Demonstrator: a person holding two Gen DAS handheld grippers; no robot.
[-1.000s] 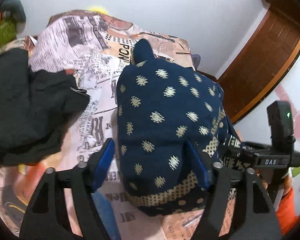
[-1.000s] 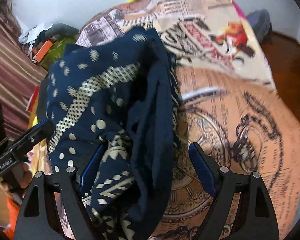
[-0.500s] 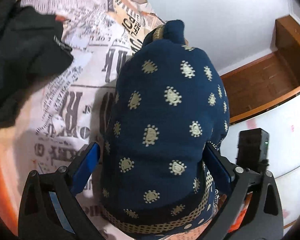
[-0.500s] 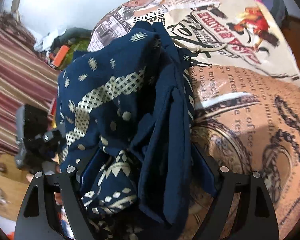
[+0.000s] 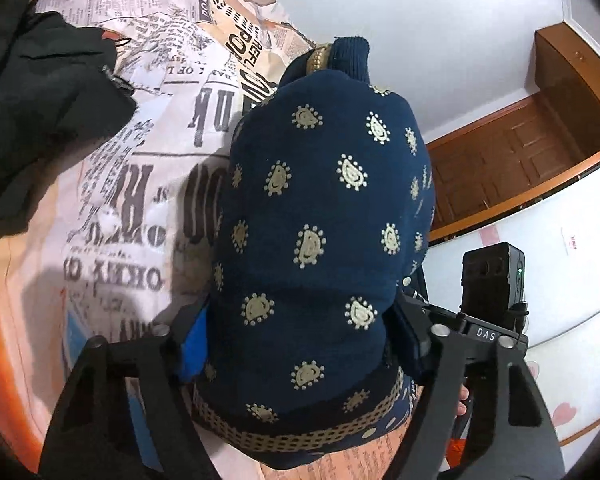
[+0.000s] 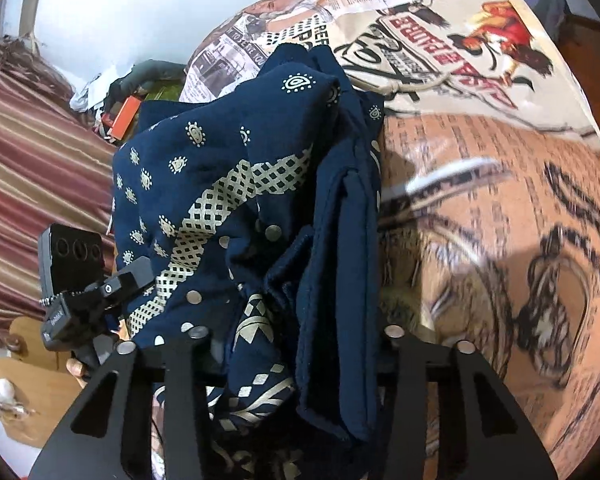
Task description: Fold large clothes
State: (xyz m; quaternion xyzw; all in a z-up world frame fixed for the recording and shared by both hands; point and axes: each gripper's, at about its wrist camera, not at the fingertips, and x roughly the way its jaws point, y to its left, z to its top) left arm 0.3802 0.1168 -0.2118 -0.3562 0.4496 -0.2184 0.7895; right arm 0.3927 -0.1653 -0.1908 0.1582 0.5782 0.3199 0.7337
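Bunching between the blue pads of the left gripper (image 5: 300,340), the navy patterned garment (image 5: 324,240) rises in a rounded hump above the newspaper-print bed cover (image 5: 148,184), with a black garment (image 5: 40,112) heaped on the bed off to the left. The right gripper (image 6: 292,356) is closed in on the same navy cloth (image 6: 228,184), whose folds hide its pads, so it seems to be pinching the fabric, beside the bed's orange print (image 6: 500,240).
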